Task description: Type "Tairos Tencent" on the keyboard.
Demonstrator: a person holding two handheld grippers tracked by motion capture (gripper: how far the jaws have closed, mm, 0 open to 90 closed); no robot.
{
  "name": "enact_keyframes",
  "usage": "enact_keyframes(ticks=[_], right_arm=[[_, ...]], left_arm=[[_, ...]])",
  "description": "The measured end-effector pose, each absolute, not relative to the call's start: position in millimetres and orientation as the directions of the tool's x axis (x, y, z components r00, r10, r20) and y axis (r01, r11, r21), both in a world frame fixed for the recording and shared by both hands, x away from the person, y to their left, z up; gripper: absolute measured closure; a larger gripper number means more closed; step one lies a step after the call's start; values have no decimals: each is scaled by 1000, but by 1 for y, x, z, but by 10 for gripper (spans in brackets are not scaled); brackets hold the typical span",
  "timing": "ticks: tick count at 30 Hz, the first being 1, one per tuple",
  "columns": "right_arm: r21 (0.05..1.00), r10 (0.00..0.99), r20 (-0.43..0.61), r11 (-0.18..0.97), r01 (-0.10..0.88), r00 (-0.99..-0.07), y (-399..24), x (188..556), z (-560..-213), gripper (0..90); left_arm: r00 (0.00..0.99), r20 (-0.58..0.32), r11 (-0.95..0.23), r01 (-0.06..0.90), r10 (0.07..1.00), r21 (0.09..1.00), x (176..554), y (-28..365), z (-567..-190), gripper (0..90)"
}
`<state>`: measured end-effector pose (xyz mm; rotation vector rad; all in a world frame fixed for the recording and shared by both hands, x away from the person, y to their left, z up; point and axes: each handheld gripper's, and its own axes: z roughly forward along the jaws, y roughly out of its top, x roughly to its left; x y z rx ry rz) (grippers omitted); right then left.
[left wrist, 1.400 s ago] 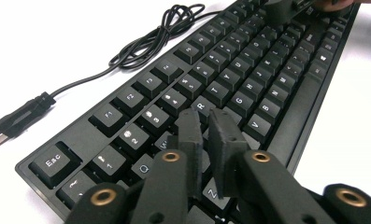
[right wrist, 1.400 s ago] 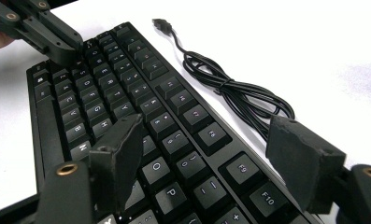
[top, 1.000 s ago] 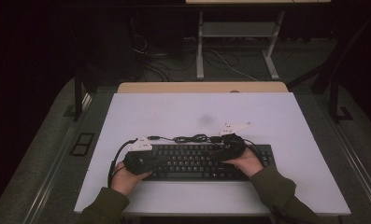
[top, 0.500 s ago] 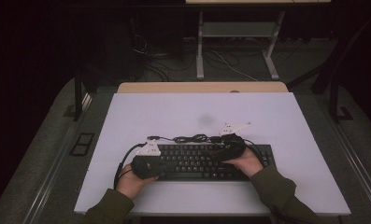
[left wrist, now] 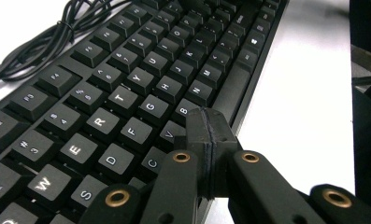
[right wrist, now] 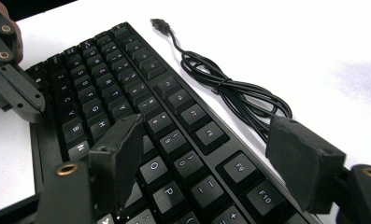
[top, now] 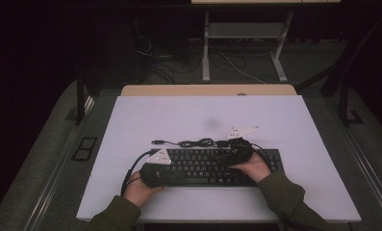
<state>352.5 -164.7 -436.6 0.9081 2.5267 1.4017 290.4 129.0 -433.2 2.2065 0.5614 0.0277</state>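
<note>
A black keyboard (top: 205,166) lies across the near middle of the white table (top: 285,125). Its cable (top: 198,143) is coiled behind it and ends in a loose USB plug (top: 156,142). My left gripper (top: 186,177) lies low over the keyboard's front left part and points right. In the left gripper view its jaws (left wrist: 206,128) are shut with nothing between them, tips just above the V and B keys (left wrist: 183,114). My right gripper (top: 223,156) hovers open over the keyboard's right half and points left. Its jaws (right wrist: 211,158) straddle the number and function rows (right wrist: 192,116) without gripping.
A hand holds each gripper from the table's near edge. In the right gripper view the left gripper (right wrist: 19,100) sits at the far end of the keyboard, and the coiled cable (right wrist: 234,93) lies on bare table beside it. A wooden strip (top: 208,90) borders the far edge.
My left gripper has slid a little to the right along the keyboard's front edge. The right gripper and the keyboard have stayed where they were.
</note>
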Motion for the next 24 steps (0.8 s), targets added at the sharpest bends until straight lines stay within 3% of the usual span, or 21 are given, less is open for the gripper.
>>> enact_keyframes(ticks=[24], right_arm=[[804,550,182,394,446,-815,-165,352,-436,273]], left_arm=[[902,-173,-555,385,396,737,291,126,-435,894]])
